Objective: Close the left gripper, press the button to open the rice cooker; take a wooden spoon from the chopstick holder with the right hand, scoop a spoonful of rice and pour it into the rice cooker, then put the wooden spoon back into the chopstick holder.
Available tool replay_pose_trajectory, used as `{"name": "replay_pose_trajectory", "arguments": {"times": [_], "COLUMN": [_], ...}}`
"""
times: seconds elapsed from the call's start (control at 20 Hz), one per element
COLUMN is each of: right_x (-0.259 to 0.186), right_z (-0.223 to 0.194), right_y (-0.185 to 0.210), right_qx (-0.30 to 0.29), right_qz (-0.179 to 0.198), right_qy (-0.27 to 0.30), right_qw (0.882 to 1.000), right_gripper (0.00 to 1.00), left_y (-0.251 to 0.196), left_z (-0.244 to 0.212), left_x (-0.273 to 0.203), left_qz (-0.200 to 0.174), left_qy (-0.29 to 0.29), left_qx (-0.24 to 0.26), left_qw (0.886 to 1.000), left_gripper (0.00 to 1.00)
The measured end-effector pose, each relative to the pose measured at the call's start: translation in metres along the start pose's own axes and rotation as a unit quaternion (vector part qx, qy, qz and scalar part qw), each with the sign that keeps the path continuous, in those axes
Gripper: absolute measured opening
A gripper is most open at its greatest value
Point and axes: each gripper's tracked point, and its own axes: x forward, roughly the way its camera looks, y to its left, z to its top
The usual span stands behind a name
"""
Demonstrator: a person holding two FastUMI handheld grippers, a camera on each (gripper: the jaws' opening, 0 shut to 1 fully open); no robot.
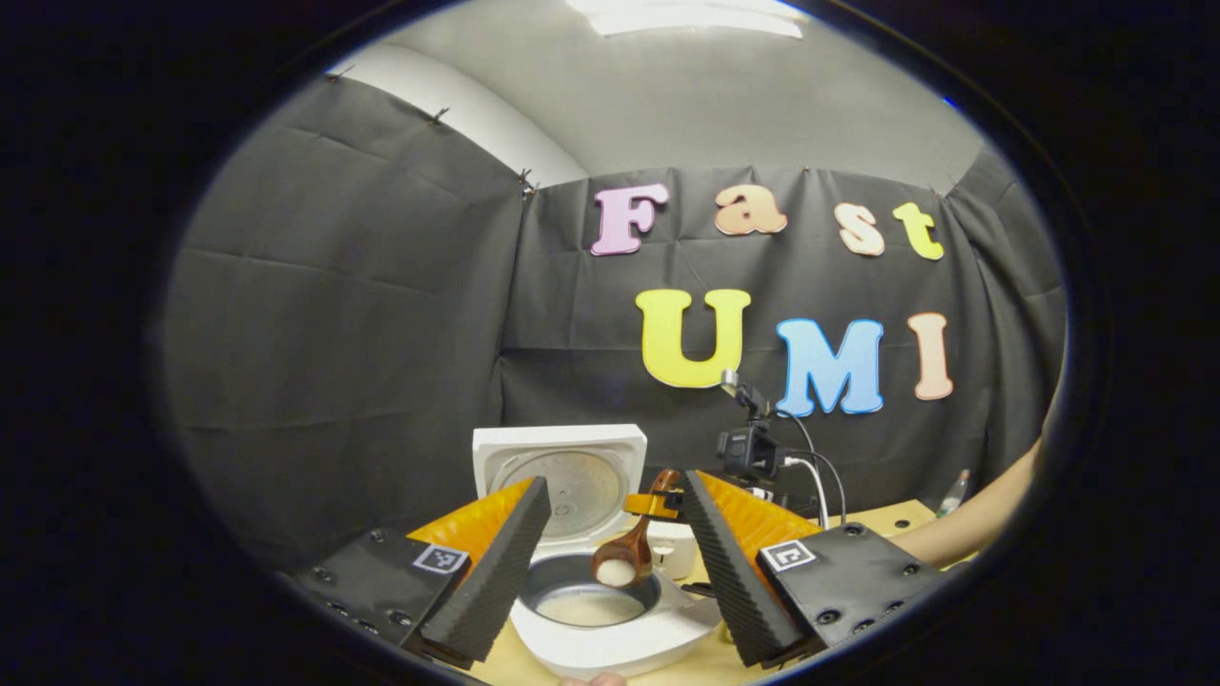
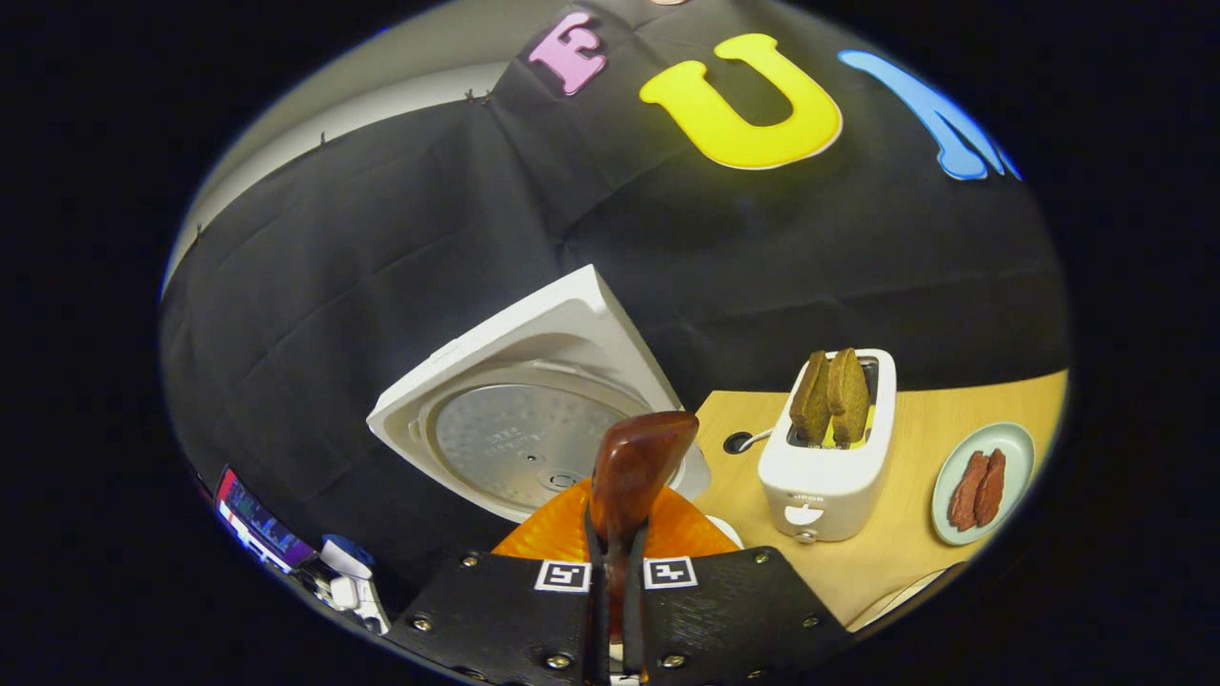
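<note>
The white rice cooker (image 1: 610, 648) stands with its lid (image 1: 562, 476) raised, and pale rice lies in the inner pot (image 1: 589, 605). In the left gripper view, the wooden spoon (image 1: 624, 557) hangs over the pot, tilted down, with a lump of rice in its bowl. My right gripper (image 1: 658, 502) holds it from behind. My left gripper (image 1: 617, 481) is open, its fingers spread to either side of the cooker and touching nothing. In the right gripper view, my right gripper (image 2: 615, 553) is shut on the spoon's brown handle (image 2: 637, 472), with the raised lid (image 2: 529, 429) just beyond.
A white toaster (image 2: 834, 467) with two toast slices stands right of the cooker on the wooden table (image 2: 915, 543). A pale plate (image 2: 1010, 448) with reddish slices lies farther right. A camera on a stand (image 1: 748, 448) sits behind the cooker. A person's forearm (image 1: 972, 524) reaches in from the right.
</note>
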Motion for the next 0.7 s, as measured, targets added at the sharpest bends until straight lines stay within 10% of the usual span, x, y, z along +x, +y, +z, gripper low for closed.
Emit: {"name": "replay_pose_trajectory", "arguments": {"times": [0.3,0.7], "right_x": [0.012,-0.002], "right_z": [-0.021,-0.033], "right_y": [0.025,0.07], "right_qx": [-0.158,-0.388], "right_qz": [0.021,0.077], "right_qy": [0.016,0.01], "right_qw": [0.987,0.918], "right_gripper": [0.06,0.06], "left_y": [0.007,0.016], "left_z": [0.002,-0.007], "left_x": [-0.004,-0.013], "left_qz": [0.005,0.023], "left_qy": [-0.008,-0.005], "left_qx": [0.006,0.02], "left_qw": [1.0,1.0], "left_gripper": [0.94,0.93]}}
